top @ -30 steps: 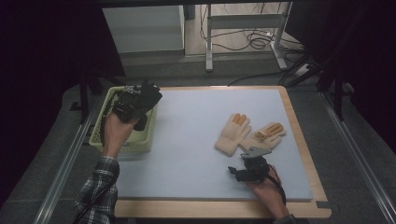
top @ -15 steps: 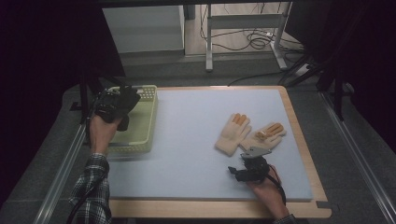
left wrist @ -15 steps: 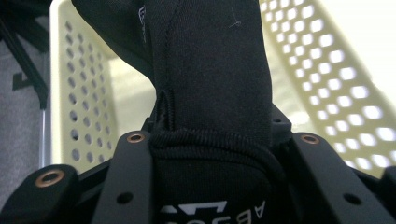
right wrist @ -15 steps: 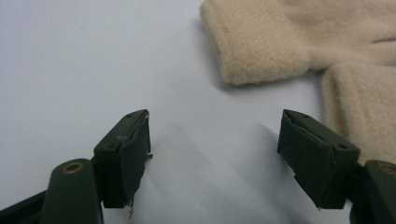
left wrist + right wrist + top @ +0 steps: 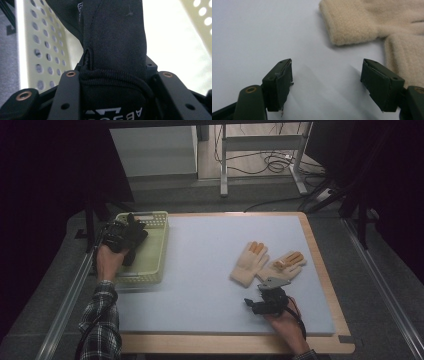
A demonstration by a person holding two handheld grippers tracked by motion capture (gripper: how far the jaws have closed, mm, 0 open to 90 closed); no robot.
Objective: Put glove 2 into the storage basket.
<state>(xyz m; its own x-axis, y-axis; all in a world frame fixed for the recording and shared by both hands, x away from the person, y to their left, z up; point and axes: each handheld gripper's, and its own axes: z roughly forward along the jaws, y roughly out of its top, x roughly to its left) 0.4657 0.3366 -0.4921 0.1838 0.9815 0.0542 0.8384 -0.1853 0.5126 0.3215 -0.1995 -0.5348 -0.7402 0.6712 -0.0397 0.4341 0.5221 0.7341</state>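
Note:
My left gripper (image 5: 126, 237) is shut on a black glove (image 5: 115, 45), gripping it at the cuff. It hangs low over the left side of a pale yellow perforated basket (image 5: 155, 245). The left gripper view has the glove bunched between the jaws of the left gripper (image 5: 117, 75), with the basket wall (image 5: 42, 50) behind it. Two beige gloves with orange fingertips (image 5: 250, 262) (image 5: 286, 265) lie flat on the mat. My right gripper (image 5: 257, 306) rests just in front of them, open and holding nothing. In the right gripper view, the right gripper (image 5: 327, 70) has a beige cuff (image 5: 352, 27) ahead of it.
A light blue mat (image 5: 200, 270) covers the wooden-edged table. The basket stands at the mat's far left corner. Metal rails run along both table sides, and a desk frame with cables (image 5: 270, 165) stands on the floor behind.
My left hand has carried the black glove leftward and down, from above the basket's middle to its left side. The right gripper and the beige gloves have stayed put.

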